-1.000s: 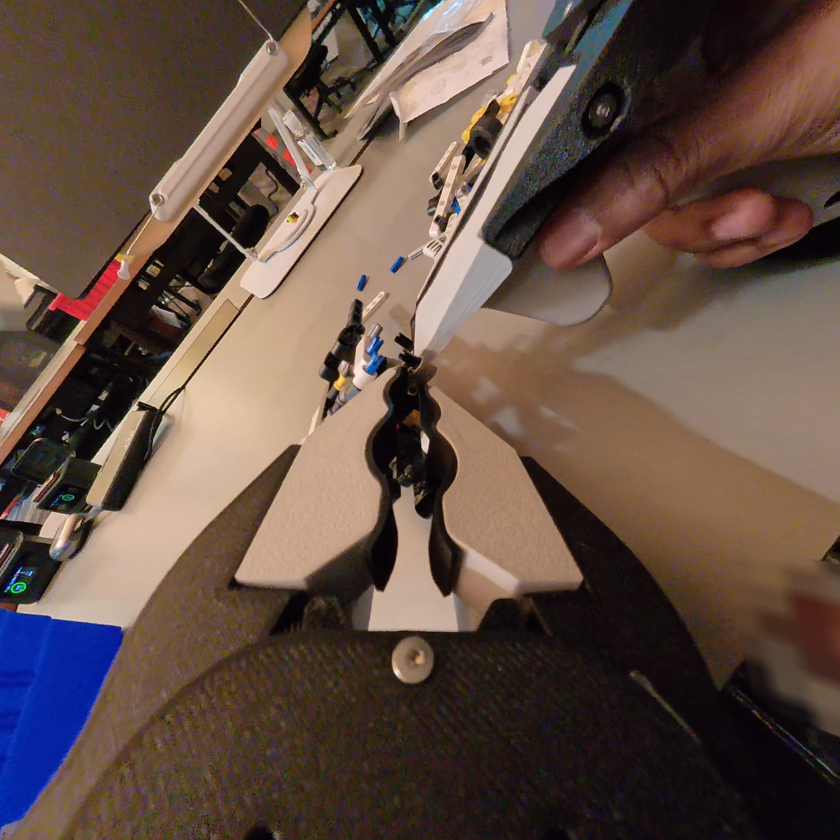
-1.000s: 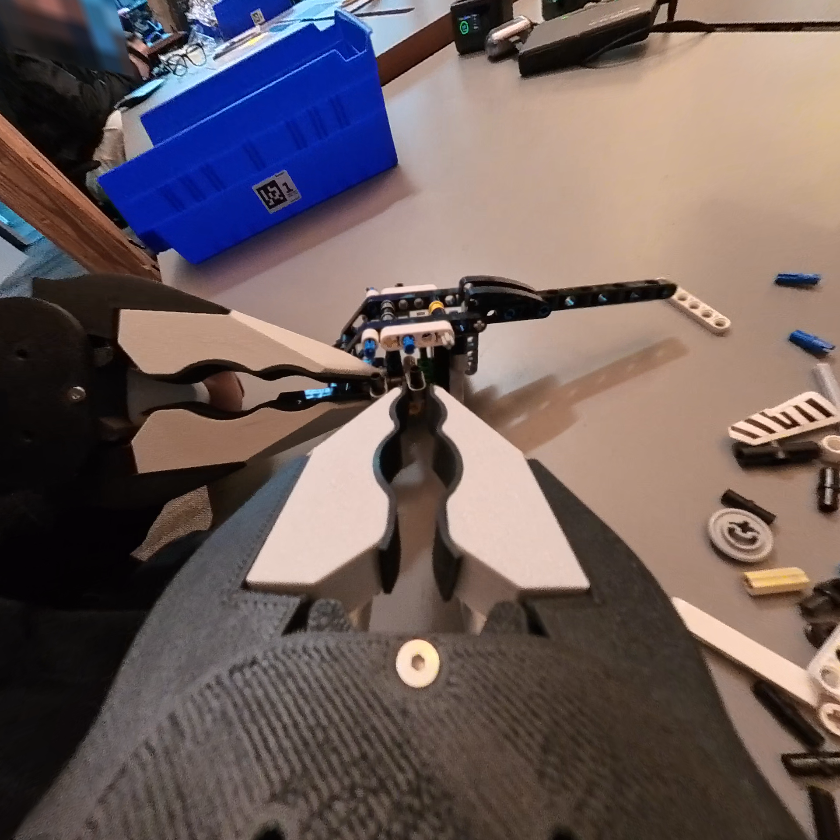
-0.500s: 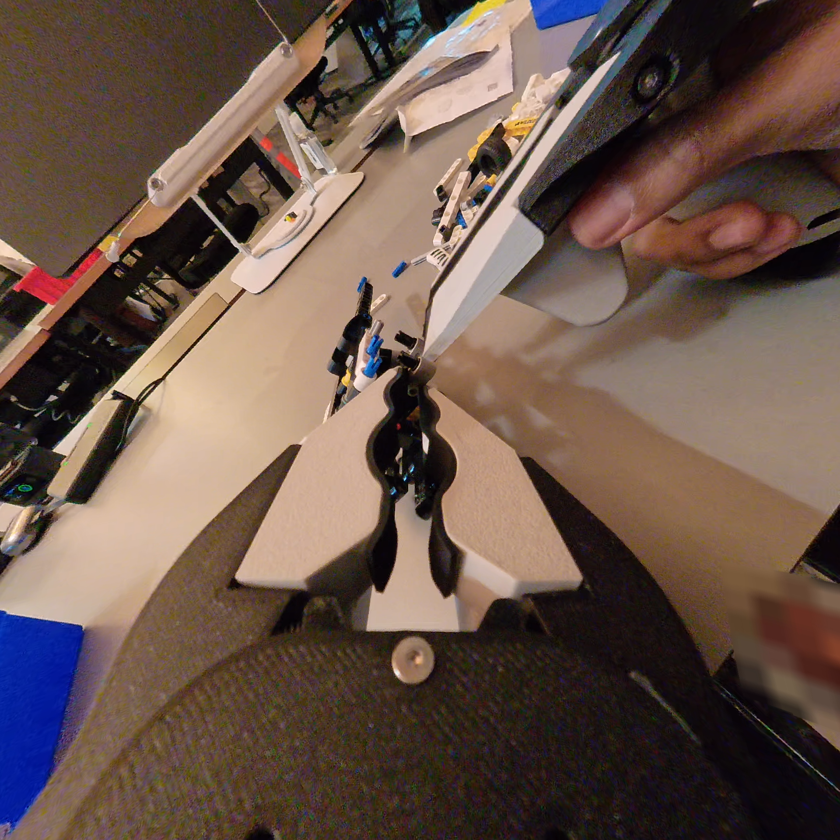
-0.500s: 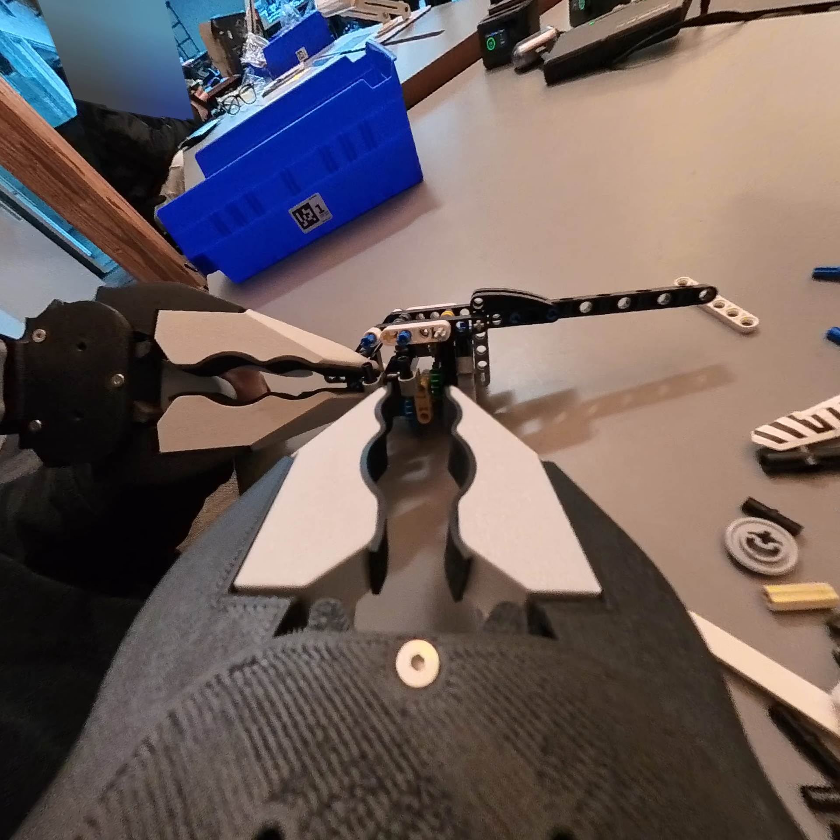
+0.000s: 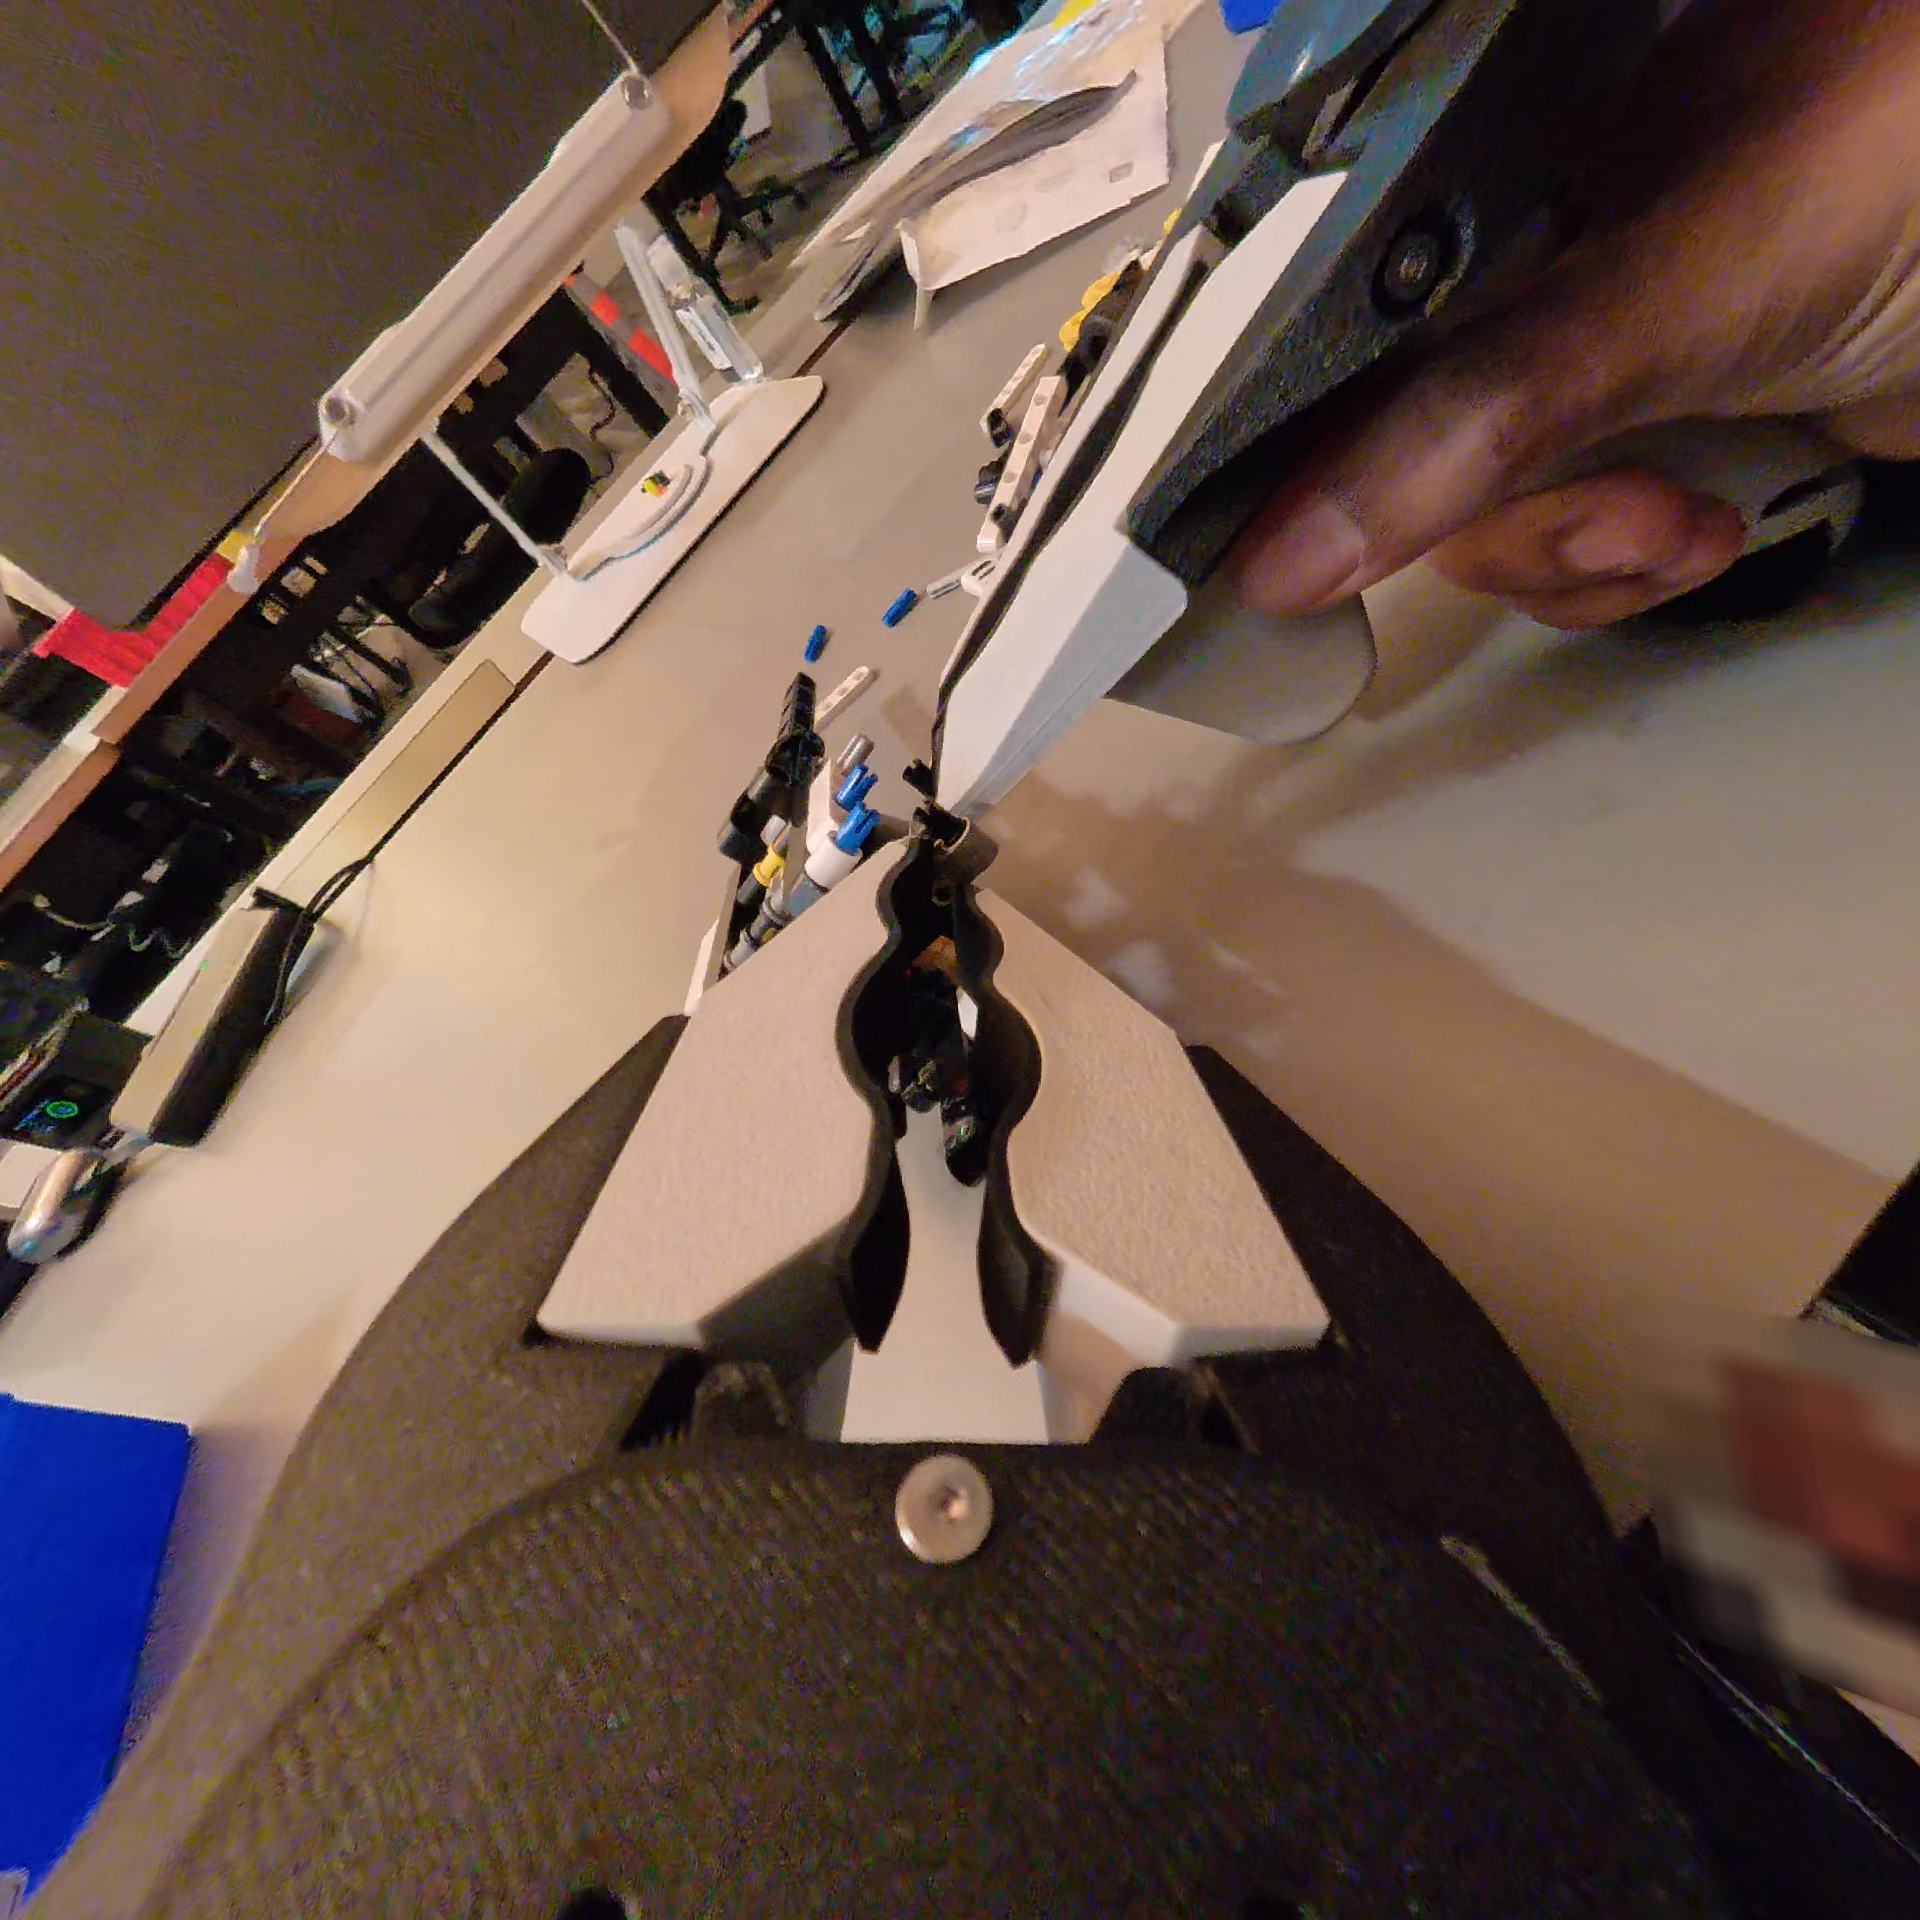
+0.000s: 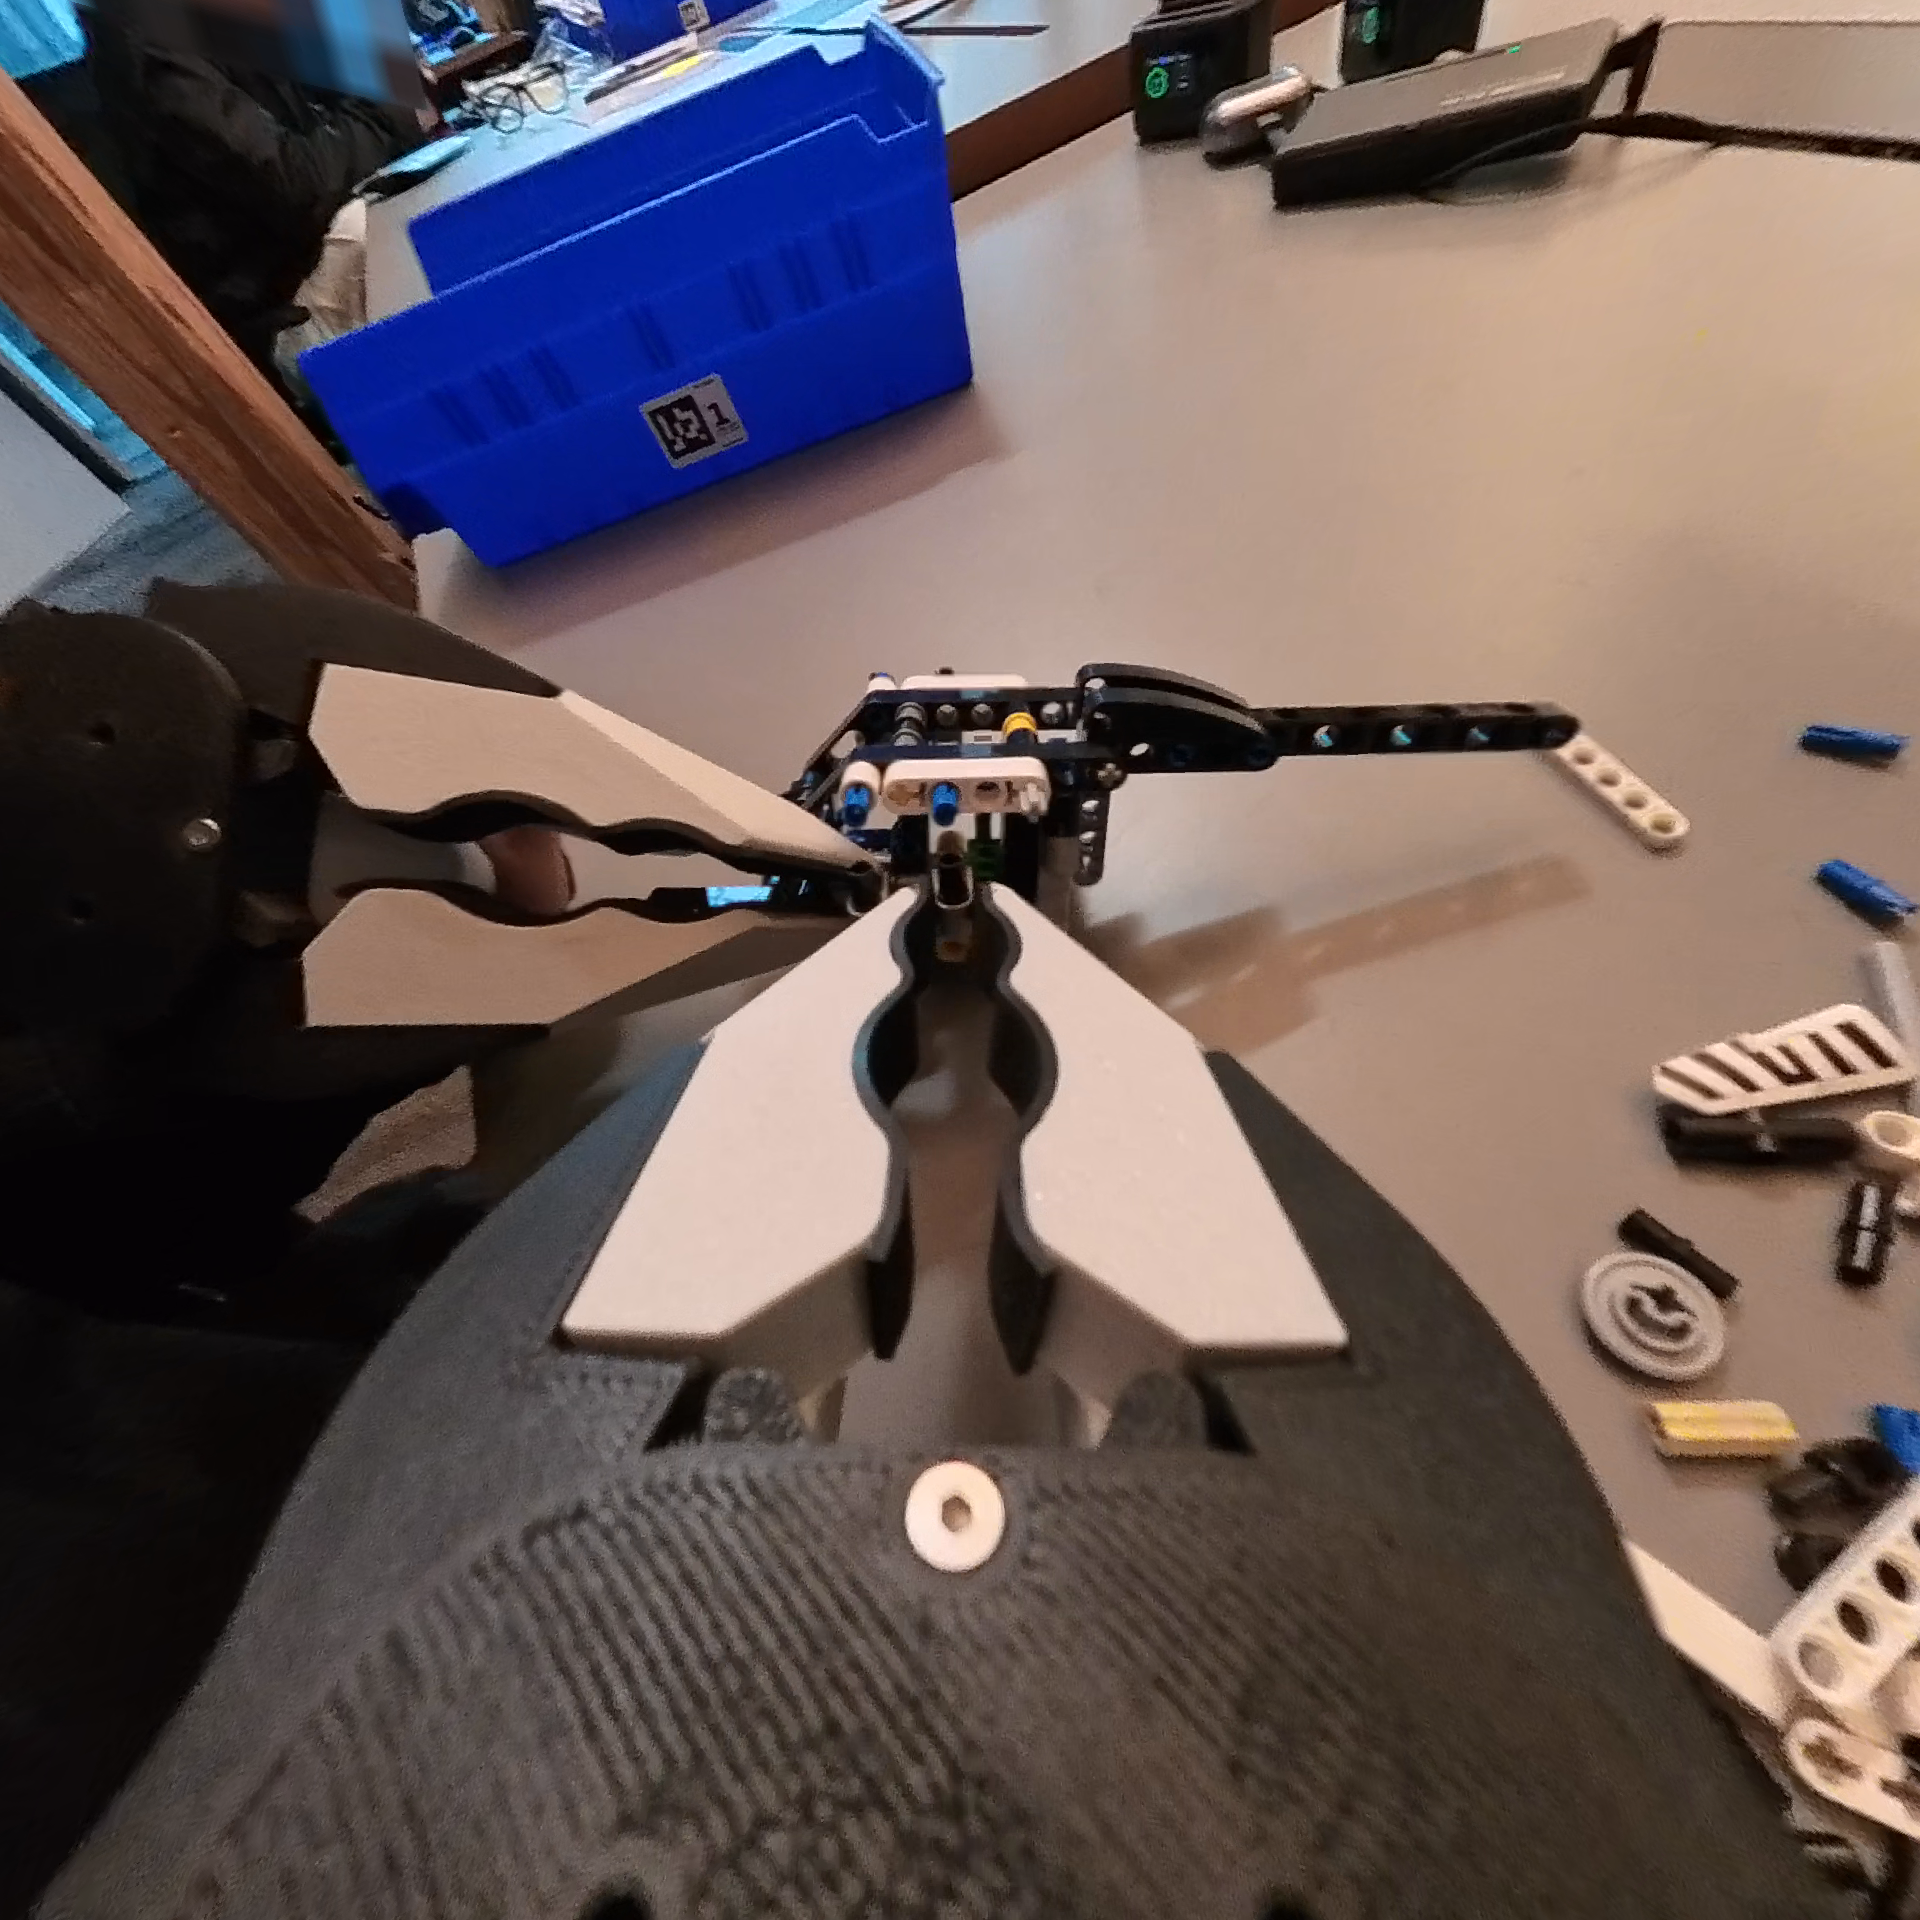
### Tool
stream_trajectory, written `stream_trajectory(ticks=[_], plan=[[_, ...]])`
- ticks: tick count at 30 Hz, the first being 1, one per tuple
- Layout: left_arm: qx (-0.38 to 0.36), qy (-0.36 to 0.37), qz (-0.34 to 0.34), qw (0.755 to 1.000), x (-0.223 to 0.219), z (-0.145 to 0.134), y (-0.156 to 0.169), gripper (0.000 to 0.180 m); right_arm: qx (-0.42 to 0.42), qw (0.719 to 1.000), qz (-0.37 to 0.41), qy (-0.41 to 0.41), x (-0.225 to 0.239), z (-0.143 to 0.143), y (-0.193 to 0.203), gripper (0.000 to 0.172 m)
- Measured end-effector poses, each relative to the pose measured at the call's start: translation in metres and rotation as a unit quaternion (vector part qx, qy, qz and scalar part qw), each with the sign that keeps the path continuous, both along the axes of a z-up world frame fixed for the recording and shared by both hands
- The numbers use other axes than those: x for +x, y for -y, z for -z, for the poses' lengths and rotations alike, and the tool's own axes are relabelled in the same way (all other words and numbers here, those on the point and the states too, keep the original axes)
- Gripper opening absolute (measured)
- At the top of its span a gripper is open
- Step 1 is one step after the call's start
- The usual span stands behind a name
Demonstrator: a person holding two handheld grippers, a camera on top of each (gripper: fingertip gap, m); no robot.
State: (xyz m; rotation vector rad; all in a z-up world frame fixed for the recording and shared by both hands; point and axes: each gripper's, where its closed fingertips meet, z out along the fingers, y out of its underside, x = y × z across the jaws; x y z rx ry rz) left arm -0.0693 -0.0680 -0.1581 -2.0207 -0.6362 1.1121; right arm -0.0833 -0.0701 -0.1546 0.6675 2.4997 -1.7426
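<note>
A small model of black and white holed beams (image 6: 987, 748), with blue pins and a long black arm (image 6: 1403, 732), stands just above the grey table. My left gripper (image 6: 857, 871) comes in from the left and is shut on a black beam at the model's left end. In the left wrist view its jaws (image 5: 935, 862) are closed around black parts. My right gripper (image 6: 951, 904) is shut on a small black pin (image 6: 951, 868) at the model's near side, under the white beam. The right gripper (image 5: 961, 805) also shows in the left wrist view, held by a hand.
A blue bin (image 6: 675, 343) stands at the back left. Loose parts lie at the right: a striped panel (image 6: 1787, 1070), a grey disc (image 6: 1652, 1320), blue pins (image 6: 1855, 740) and a white beam (image 6: 1616, 795). Black devices (image 6: 1444, 94) sit at the far edge. A lamp base (image 5: 675, 520) and papers (image 5: 1018, 197) lie beyond. Less than 4 cm separates the two grippers' tips. The grey disc (image 6: 1652, 1320) sits 12 cm or so from the ends of my right fingers.
My right gripper stood open half a second ago and has shut again on the small black pin at the model. My left gripper kept its hold on the black beam.
</note>
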Motion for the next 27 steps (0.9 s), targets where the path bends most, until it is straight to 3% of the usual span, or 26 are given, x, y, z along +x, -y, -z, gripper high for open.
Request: stream_trajectory(ticks=[11,14,16,20,27], plan=[[-0.013,-0.002,-0.024,1.000,-0.005,0.002,0.009,0.002,0.023,0.997,0.060,-0.030,-0.007,0.002,0.006,0.004],[0.022,-0.023,0.002,1.000,0.010,-0.010,0.001,0.000,0.055,0.976,0.192,-0.082,-0.060,-0.001,-0.037,0.004],[-0.029,-0.031,-0.042,0.998,0.006,-0.002,0.022,0.000,0.007,0.986,0.169,-0.014,-0.058,-0.009,-0.047,0.004],[0.070,-0.015,-0.024,0.997,0.000,-0.017,0.023,0.000,0.022,0.991,0.127,-0.041,-0.034,-0.004,-0.030,0.004],[0.090,-0.010,0.005,0.996,0.006,-0.020,0.007,0.000,-0.022,0.994,0.102,0.015,-0.030,-0.004,-0.021,0.005]])
